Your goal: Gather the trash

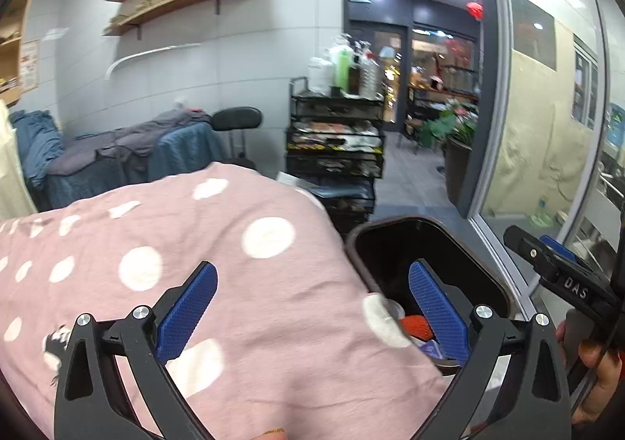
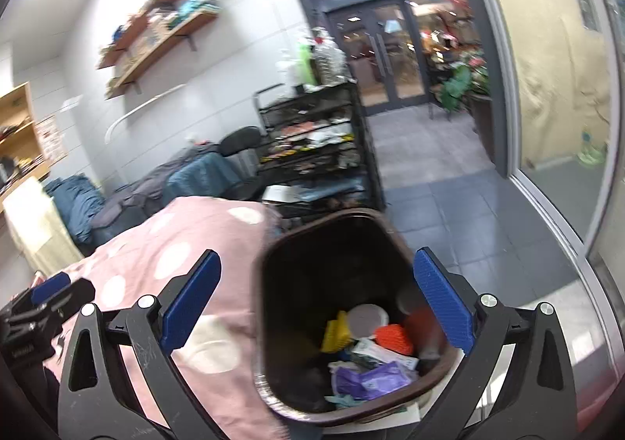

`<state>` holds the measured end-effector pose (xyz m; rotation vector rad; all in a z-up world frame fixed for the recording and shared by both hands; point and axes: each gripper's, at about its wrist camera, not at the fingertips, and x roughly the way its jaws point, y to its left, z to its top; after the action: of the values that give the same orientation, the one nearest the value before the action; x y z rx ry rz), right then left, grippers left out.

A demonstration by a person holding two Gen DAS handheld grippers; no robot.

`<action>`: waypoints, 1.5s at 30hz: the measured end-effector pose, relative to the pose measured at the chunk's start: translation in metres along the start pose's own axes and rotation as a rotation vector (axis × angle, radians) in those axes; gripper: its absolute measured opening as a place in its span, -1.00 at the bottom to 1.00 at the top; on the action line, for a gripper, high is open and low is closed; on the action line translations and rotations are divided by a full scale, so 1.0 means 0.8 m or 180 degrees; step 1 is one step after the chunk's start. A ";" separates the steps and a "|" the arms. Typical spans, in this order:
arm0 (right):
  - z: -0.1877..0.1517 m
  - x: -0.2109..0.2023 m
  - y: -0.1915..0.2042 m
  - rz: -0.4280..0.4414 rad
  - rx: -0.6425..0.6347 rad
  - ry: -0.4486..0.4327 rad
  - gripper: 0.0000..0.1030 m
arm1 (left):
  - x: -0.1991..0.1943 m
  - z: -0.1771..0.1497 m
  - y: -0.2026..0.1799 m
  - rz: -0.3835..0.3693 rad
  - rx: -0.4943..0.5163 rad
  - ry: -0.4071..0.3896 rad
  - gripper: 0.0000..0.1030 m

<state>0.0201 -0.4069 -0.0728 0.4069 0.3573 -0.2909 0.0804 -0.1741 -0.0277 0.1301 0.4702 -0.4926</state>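
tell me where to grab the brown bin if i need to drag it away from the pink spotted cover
Judging by the right wrist view, take the brown bin by its rim on the floor-side wall, coming from above with one finger inside and one outside. The mouth is open and the wall looks thin; the opposite side sits against the pink spotted cover, leaving little room there.

Bin [image 1: 484, 244]: its near left rim and most of its contents are hidden in the left wrist view by the pink spotted cloth [image 1: 234, 283] and a blue pad.
Bin floor [image 2: 312, 385]: its dark left part cannot be made out.
Purple wrapper [image 2: 371, 381]: its print is too blurred to be read.
Right gripper [image 1: 554, 264]: cut off by the right edge; its jaws cannot be judged there.
Trolley shelves [image 2: 312, 143]: their contents are blurred beyond telling.
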 end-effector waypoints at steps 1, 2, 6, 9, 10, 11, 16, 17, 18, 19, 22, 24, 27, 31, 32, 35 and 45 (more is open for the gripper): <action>-0.004 -0.003 0.008 0.0054 -0.0034 -0.0010 0.89 | -0.008 -0.003 0.007 0.0052 -0.0036 -0.0044 0.89; -0.007 -0.006 0.018 0.0106 -0.0085 -0.0020 0.89 | -0.015 -0.006 0.014 0.0112 -0.0066 -0.0085 0.89; -0.020 -0.016 0.056 0.0234 -0.0320 -0.0069 0.89 | -0.040 -0.020 0.035 0.0323 -0.0174 -0.0183 0.89; -0.030 -0.024 0.079 0.0329 -0.0443 -0.0105 0.89 | -0.057 -0.028 0.057 0.0386 -0.0325 -0.0227 0.89; -0.033 -0.026 0.085 0.0362 -0.0484 -0.0106 0.89 | -0.061 -0.030 0.062 0.0411 -0.0369 -0.0243 0.89; -0.036 -0.028 0.092 0.0390 -0.0538 -0.0103 0.89 | -0.067 -0.033 0.067 0.0440 -0.0401 -0.0280 0.89; -0.047 -0.040 0.115 0.0503 -0.0715 -0.0152 0.89 | -0.095 -0.048 0.079 0.0506 -0.0429 -0.0521 0.89; -0.050 -0.044 0.119 0.0560 -0.0725 -0.0165 0.89 | -0.101 -0.051 0.078 0.0557 -0.0394 -0.0563 0.89; -0.053 -0.048 0.122 0.0619 -0.0731 -0.0173 0.89 | -0.103 -0.053 0.077 0.0601 -0.0368 -0.0576 0.89; -0.055 -0.050 0.125 0.0657 -0.0736 -0.0174 0.89 | -0.107 -0.055 0.077 0.0660 -0.0345 -0.0605 0.89; -0.064 -0.058 0.136 0.0775 -0.0778 -0.0165 0.89 | -0.117 -0.063 0.080 0.0751 -0.0369 -0.0674 0.89; -0.069 -0.062 0.145 0.0829 -0.0827 -0.0164 0.89 | -0.122 -0.068 0.083 0.0769 -0.0385 -0.0693 0.89; -0.078 -0.069 0.158 0.0890 -0.0880 -0.0173 0.89 | -0.125 -0.074 0.086 0.0859 -0.0432 -0.0702 0.89; -0.085 -0.077 0.168 0.0937 -0.0939 -0.0175 0.89 | -0.129 -0.081 0.095 0.0977 -0.0563 -0.0749 0.89; -0.086 -0.079 0.170 0.0947 -0.0958 -0.0181 0.89 | -0.130 -0.082 0.097 0.0986 -0.0596 -0.0746 0.89; -0.088 -0.083 0.174 0.0950 -0.1005 -0.0225 0.89 | -0.133 -0.085 0.104 0.0990 -0.0656 -0.0745 0.89; -0.086 -0.087 0.172 0.0953 -0.0990 -0.0226 0.89 | -0.141 -0.085 0.097 0.1071 -0.0577 -0.0819 0.89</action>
<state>-0.0143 -0.2419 -0.0589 0.1394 0.2618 0.0440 0.0026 -0.0425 -0.0346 -0.0297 0.2318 -0.1317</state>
